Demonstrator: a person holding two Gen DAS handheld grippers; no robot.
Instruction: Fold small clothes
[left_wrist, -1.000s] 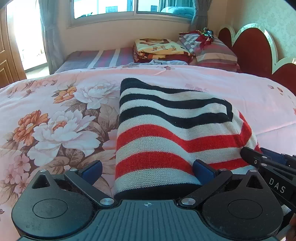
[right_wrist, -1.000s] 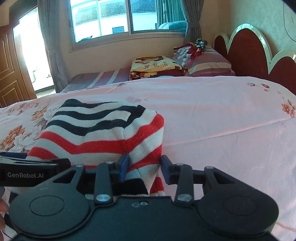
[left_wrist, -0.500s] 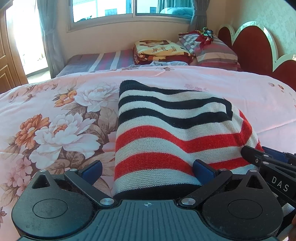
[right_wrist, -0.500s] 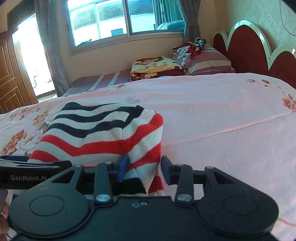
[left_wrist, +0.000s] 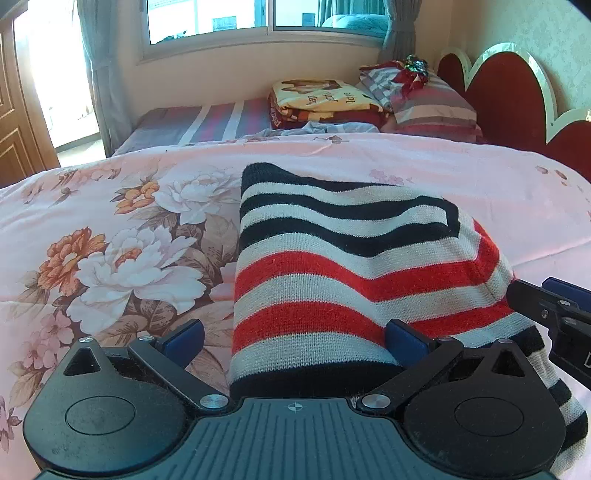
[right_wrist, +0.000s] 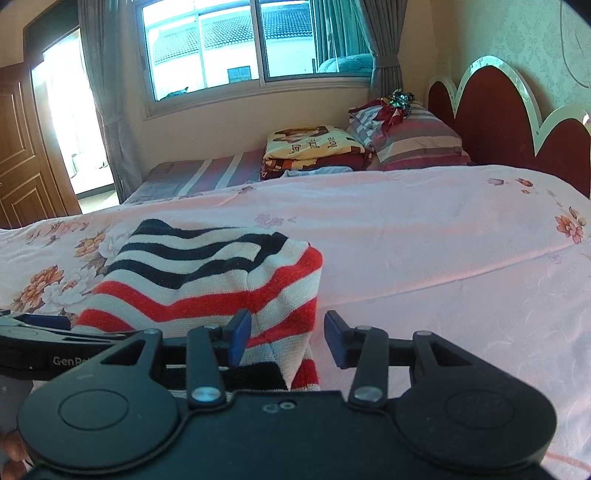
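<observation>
Fingers (left_wrist: 406, 338) apart — striped knit (left_wrist: 351, 266) between, on bedspread (left_wrist: 110, 221).

Knit garment (left_wrist: 332, 266): black-and-white stripes at its far end, red-and-white stripes nearer. Bedspread (left_wrist: 110, 221) beneath the garment: pink, printed with white and orange flowers. Pillow (left_wrist: 432, 107) beyond the garment: grey and maroon stripes.
</observation>
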